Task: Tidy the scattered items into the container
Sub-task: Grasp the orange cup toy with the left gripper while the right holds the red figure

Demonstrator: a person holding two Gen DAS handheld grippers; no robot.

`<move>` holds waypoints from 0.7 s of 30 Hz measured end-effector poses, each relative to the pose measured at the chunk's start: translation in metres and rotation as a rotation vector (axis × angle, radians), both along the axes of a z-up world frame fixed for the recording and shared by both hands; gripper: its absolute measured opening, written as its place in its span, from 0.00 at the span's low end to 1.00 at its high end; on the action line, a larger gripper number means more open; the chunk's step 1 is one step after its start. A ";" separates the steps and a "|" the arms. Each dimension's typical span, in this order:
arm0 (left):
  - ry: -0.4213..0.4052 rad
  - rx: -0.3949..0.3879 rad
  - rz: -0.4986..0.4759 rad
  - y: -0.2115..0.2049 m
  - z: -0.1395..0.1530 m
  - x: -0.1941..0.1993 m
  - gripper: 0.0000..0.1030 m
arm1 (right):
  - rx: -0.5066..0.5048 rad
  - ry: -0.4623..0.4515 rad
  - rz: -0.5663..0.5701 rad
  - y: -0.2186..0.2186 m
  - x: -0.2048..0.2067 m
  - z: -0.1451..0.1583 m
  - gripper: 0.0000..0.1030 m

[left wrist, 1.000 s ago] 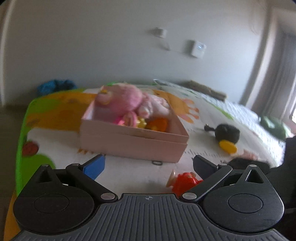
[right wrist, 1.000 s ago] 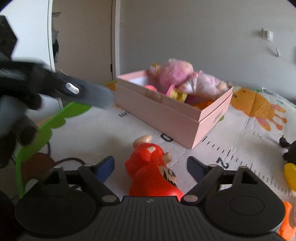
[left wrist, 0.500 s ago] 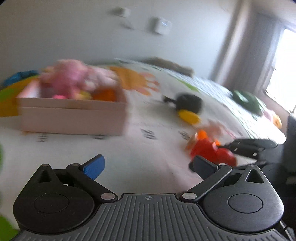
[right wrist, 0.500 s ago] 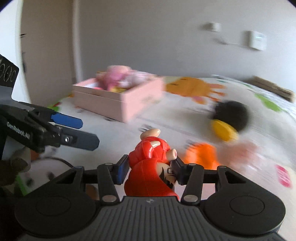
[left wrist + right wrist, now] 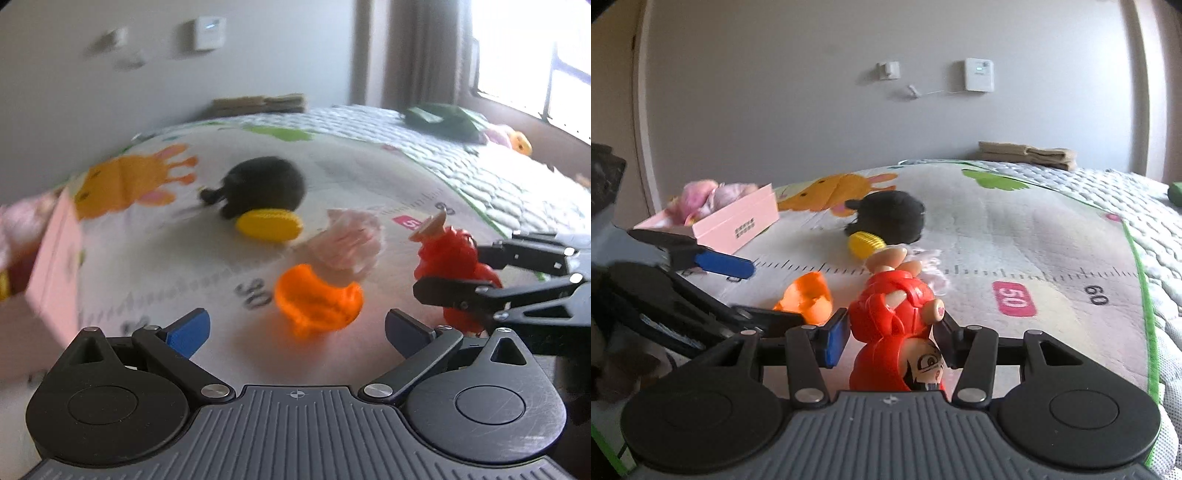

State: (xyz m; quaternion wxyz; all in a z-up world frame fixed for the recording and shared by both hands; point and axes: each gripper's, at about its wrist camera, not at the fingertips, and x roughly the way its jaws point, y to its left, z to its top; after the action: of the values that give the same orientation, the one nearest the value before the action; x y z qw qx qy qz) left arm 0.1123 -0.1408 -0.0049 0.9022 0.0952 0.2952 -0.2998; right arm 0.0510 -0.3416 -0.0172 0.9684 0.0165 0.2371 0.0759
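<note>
The right tongs (image 5: 892, 338) are clamped on the red figure (image 5: 897, 317); next it must reach the pink box (image 5: 738, 221). The left tongs (image 5: 295, 328), wide open and empty, face the orange toy (image 5: 317, 299).

Pink cardboard box (image 5: 51, 266) blurred and cut by the left wrist view's edge, smeared orange plastic toy (image 5: 317, 301), pale pink crumpled thing (image 5: 347, 240) unidentifiable

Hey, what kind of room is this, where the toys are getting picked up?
Probably a child's playroom or a bedroom at home: a cartoon-printed play mat covers the floor, toys lie scattered, and a pink box holds plush toys.
</note>
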 end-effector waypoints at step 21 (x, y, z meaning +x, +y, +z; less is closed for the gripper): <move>0.036 0.051 -0.036 -0.004 -0.004 0.010 0.60 | 0.011 0.002 0.053 0.023 -0.006 0.010 0.48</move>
State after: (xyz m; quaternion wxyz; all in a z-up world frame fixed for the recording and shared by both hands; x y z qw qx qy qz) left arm 0.1225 -0.1444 -0.0091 0.8884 0.1181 0.3174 -0.3099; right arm 0.0448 -0.3190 -0.0067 0.9657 0.0156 0.2380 0.1026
